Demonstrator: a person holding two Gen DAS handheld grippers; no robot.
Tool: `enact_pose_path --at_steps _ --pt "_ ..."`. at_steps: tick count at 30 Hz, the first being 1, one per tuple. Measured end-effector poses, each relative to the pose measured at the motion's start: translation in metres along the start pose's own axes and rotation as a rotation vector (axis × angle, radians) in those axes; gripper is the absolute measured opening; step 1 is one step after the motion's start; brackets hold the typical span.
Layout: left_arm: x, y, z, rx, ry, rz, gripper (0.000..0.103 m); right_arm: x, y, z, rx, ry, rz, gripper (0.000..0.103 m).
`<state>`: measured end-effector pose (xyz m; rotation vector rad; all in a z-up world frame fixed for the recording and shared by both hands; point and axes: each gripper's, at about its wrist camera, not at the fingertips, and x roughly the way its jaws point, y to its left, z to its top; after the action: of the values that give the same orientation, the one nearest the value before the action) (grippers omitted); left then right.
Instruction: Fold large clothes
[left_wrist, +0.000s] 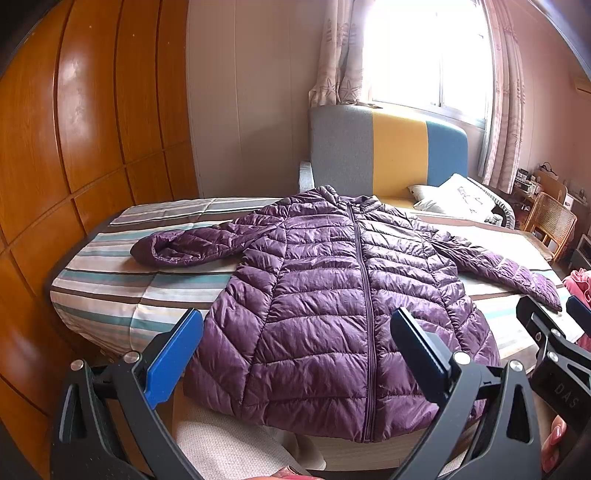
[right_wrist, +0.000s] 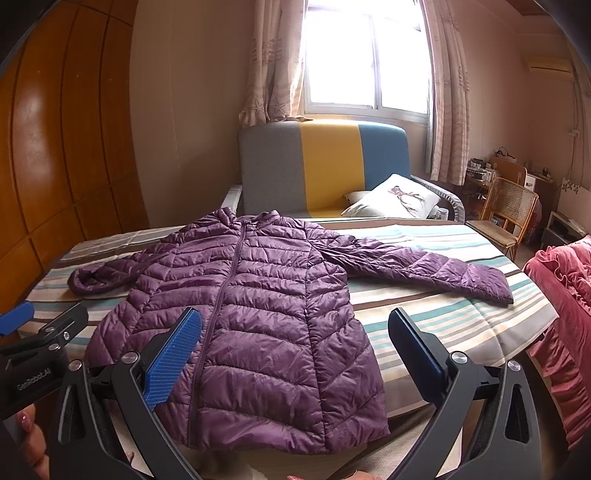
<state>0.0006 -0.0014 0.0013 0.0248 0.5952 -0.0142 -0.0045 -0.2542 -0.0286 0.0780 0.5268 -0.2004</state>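
Observation:
A purple quilted puffer jacket (left_wrist: 332, 295) lies flat and zipped on the striped bed (left_wrist: 110, 280), front up, both sleeves spread out sideways, its hem hanging a little over the near edge. My left gripper (left_wrist: 295, 325) hovers open above the hem, nothing between its blue pads. In the right wrist view the same jacket (right_wrist: 258, 314) fills the middle, with its right sleeve (right_wrist: 443, 273) stretched across the bedspread. My right gripper (right_wrist: 295, 325) is open too, over the jacket's lower right part. Each gripper shows at the edge of the other's view.
A wooden wardrobe (left_wrist: 74, 147) lines the left wall. Behind the bed stand a grey, yellow and blue sofa (right_wrist: 332, 162) with a white pillow (right_wrist: 395, 199), and a wicker chair (right_wrist: 506, 210). Pink ruffled bedding (right_wrist: 565, 325) lies at the right.

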Motion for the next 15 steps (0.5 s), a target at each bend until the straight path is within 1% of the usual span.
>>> enact_pose_path --at_steps 15 --pt "0.0008 0.0007 -0.0012 -0.002 0.001 -0.001 0.101 0.0022 0.0015 -0.0006 -0.003 0.006 0.005 0.1"
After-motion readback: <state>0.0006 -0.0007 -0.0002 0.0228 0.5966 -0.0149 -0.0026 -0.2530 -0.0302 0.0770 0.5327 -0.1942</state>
